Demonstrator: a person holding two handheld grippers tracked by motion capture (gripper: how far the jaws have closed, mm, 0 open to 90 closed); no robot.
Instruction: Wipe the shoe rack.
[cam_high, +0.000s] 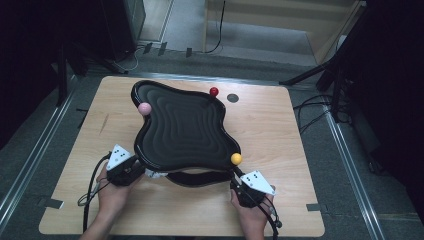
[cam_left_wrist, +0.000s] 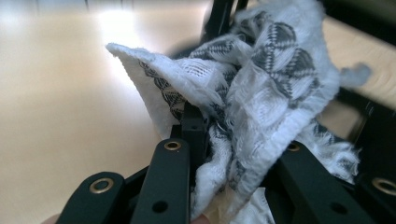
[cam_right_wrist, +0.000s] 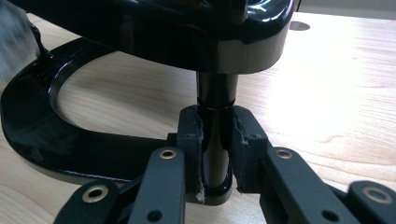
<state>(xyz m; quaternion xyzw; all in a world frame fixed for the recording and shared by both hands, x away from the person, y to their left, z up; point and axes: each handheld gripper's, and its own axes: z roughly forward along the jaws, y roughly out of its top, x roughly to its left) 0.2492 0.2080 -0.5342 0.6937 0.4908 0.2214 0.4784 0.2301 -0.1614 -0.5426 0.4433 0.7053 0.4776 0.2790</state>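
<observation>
At table's near edge: left tool (cam_left_wrist: 219, 154) grips patterned cloth (cam_left_wrist: 261, 93); right tool (cam_right_wrist: 215, 154) clamps black post (cam_right_wrist: 216, 112).

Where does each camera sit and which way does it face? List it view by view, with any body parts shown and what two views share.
High view: above the person's side, looking forward and down on the light wooden table and glossy black wavy tray; both forearms and hands enter from below.
Left gripper view: rides the left gripper, looking along jaws shut on a white-and-grey patterned cloth.
Right gripper view: rides the right gripper, jaws clamping the tray's black post.
Shared: the tray and the table, in the high and right gripper views.
</observation>
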